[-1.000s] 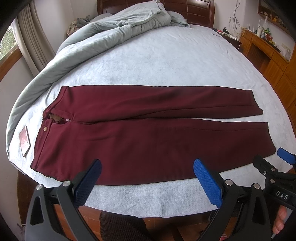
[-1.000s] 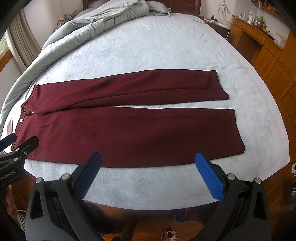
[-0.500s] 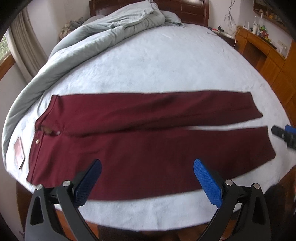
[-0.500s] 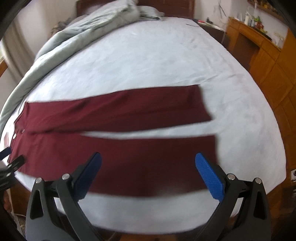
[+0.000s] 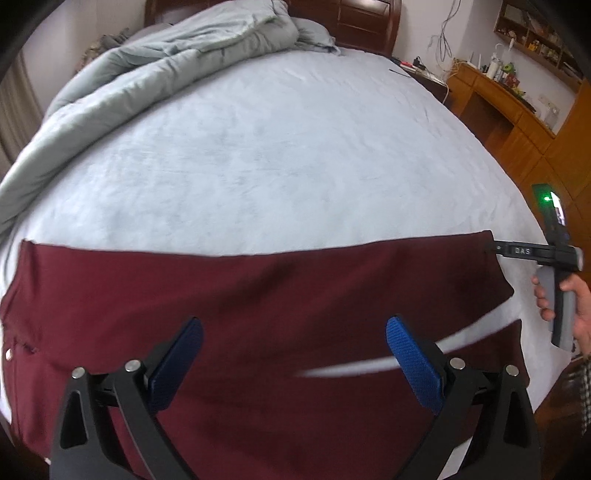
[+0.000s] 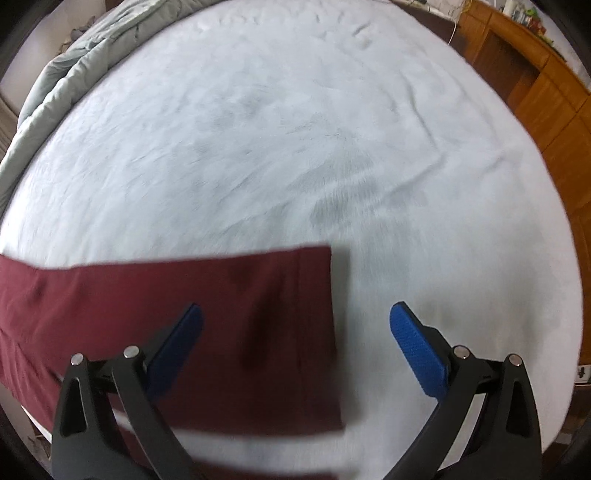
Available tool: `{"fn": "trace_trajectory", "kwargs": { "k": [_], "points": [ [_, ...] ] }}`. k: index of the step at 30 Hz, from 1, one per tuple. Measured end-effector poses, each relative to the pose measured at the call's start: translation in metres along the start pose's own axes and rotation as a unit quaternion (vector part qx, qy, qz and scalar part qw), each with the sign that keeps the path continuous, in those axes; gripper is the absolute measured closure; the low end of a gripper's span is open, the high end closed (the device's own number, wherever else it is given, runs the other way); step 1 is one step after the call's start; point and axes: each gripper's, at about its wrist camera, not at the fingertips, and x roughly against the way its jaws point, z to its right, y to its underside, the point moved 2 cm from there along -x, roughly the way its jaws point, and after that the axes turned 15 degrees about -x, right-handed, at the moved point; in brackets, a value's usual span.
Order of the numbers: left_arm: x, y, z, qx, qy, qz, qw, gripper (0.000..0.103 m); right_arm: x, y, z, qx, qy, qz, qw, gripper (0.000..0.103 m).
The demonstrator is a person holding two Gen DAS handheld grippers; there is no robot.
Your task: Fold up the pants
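My left gripper (image 5: pixel 293 354) hangs with its blue pads (image 5: pixel 413 365) spread wide and nothing between them, low over the pants (image 5: pixel 258 295). My right gripper (image 6: pixel 295 343) is spread just as wide and grips nothing, straddling the cuff of the far leg (image 6: pixel 207 314): its left pad (image 6: pixel 177 350) sits over the cloth, its right pad (image 6: pixel 417 354) over bare sheet.

The bed (image 5: pixel 277 147) fills both views, covered in a pale blue-grey sheet. A grey duvet (image 5: pixel 155 70) lies bunched along the bed's far left side, up to the dark wooden headboard (image 5: pixel 354 22). Wooden cabinets (image 5: pixel 517 114) line the wall on the right.

The maroon pants lie flat across the near part of the bed, waist to the left and legs running right. A strip of sheet (image 5: pixel 369 365) shows between the two legs toward the cuffs. In the left wrist view, the right gripper reaches in from the right at the far leg's cuff, held in my right hand (image 5: pixel 576 306), a green light (image 5: pixel 546 199) lit on its body. A small metal button (image 5: pixel 8 355) shows at the waist on the left edge. Both views are motion-blurred.
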Motion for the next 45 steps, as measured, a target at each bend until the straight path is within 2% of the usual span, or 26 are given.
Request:
{"fn": "trace_trajectory", "kwargs": {
  "k": [2, 3, 4, 5, 6, 7, 8, 12, 14, 15, 18, 20, 23, 25, 28, 32, 33, 34, 35, 36, 37, 39, 42, 44, 45],
  "points": [
    [-0.012, -0.006, -0.001, 0.0, 0.016, -0.004, 0.9999, 0.004, -0.015, -0.009, 0.001, 0.004, -0.009, -0.015, 1.0, 0.005],
    [-0.019, -0.01, -0.001, 0.0, 0.022, -0.006, 0.9997, 0.004, -0.02, -0.011, 0.001, 0.007, -0.013, -0.021, 1.0, 0.012],
    [-0.026, -0.015, -0.001, 0.0, 0.03, -0.008, 0.9995, 0.004, -0.026, -0.012, 0.001, 0.014, -0.022, -0.035, 0.999, 0.031],
    [-0.032, -0.018, -0.002, -0.001, 0.033, -0.01, 0.9994, 0.004, -0.03, -0.012, 0.0, 0.02, -0.033, -0.046, 0.998, 0.042],
    [-0.039, -0.023, -0.001, -0.008, 0.038, -0.011, 0.9992, 0.004, -0.028, -0.011, -0.002, 0.029, -0.043, -0.047, 0.998, 0.048],
    [-0.043, -0.027, 0.0, -0.015, 0.044, -0.011, 0.9989, 0.004, -0.025, -0.009, -0.005, 0.042, -0.043, -0.047, 0.997, 0.063],
    [-0.049, -0.032, 0.001, -0.024, 0.045, -0.013, 0.9986, 0.004, -0.021, -0.007, -0.008, 0.056, -0.045, -0.046, 0.996, 0.083],
    [-0.066, -0.047, 0.01, -0.071, 0.078, -0.011, 0.9944, 0.004, 0.016, 0.003, -0.017, 0.119, -0.069, -0.015, 0.99, 0.084],
    [-0.076, -0.056, 0.018, -0.113, 0.107, -0.005, 0.9877, 0.004, 0.037, 0.006, -0.016, 0.136, -0.089, 0.002, 0.987, 0.084],
    [-0.081, -0.06, 0.023, -0.136, 0.122, -0.004, 0.9831, 0.004, 0.048, 0.007, -0.014, 0.14, -0.101, 0.008, 0.985, 0.084],
    [-0.097, -0.073, 0.038, -0.213, 0.171, -0.004, 0.9618, 0.004, 0.076, 0.011, -0.007, 0.148, -0.136, 0.018, 0.979, 0.084],
    [-0.105, -0.081, 0.046, -0.234, 0.217, -0.012, 0.9476, 0.004, 0.092, 0.014, -0.005, 0.153, -0.149, 0.026, 0.977, 0.084],
    [-0.118, -0.094, 0.052, -0.233, 0.289, -0.025, 0.9283, 0.004, 0.112, 0.015, -0.003, 0.156, -0.174, 0.038, 0.972, 0.084],
    [-0.126, -0.1, 0.055, -0.22, 0.358, -0.038, 0.9066, 0.004, 0.119, 0.016, -0.004, 0.16, -0.182, 0.043, 0.969, 0.084],
    [-0.142, -0.102, 0.057, -0.2, 0.408, -0.078, 0.8872, 0.004, 0.123, 0.016, -0.006, 0.158, -0.194, 0.044, 0.967, 0.084],
    [-0.159, -0.099, 0.056, -0.182, 0.439, -0.134, 0.8696, 0.004, 0.121, 0.015, -0.001, 0.153, -0.197, 0.043, 0.967, 0.084],
    [-0.161, -0.097, 0.056, -0.176, 0.441, -0.146, 0.8676, 0.009, 0.121, 0.015, 0.0, 0.149, -0.197, 0.044, 0.968, 0.084],
    [-0.159, -0.092, 0.052, -0.168, 0.443, -0.154, 0.8673, 0.022, 0.121, 0.015, 0.001, 0.144, -0.197, 0.043, 0.969, 0.084],
    [-0.157, -0.09, 0.049, -0.163, 0.437, -0.154, 0.8712, 0.035, 0.119, 0.015, 0.002, 0.139, -0.195, 0.042, 0.97, 0.084],
    [-0.153, -0.087, 0.047, -0.162, 0.427, -0.152, 0.8764, 0.068, 0.118, 0.016, 0.004, 0.135, -0.193, 0.043, 0.971, 0.084],
    [-0.149, -0.086, 0.045, -0.163, 0.414, -0.146, 0.8834, 0.075, 0.118, 0.018, 0.005, 0.133, -0.19, 0.046, 0.972, 0.083],
    [-0.131, -0.089, 0.042, -0.17, 0.382, -0.115, 0.9011, 0.079, 0.116, 0.022, 0.008, 0.123, -0.188, 0.048, 0.973, 0.083],
    [-0.083, -0.079, 0.046, -0.18, 0.299, -0.059, 0.9351, 0.082, 0.117, 0.035, 0.012, 0.118, -0.172, 0.063, 0.976, 0.082],
    [-0.05, -0.062, 0.059, -0.205, 0.235, -0.023, 0.95, 0.082, 0.12, 0.047, 0.016, 0.116, -0.165, 0.078, 0.976, 0.08],
    [-0.037, -0.054, 0.064, -0.213, 0.213, -0.014, 0.9533, 0.082, 0.121, 0.055, 0.017, 0.117, -0.158, 0.085, 0.977, 0.08]
  ]
}}
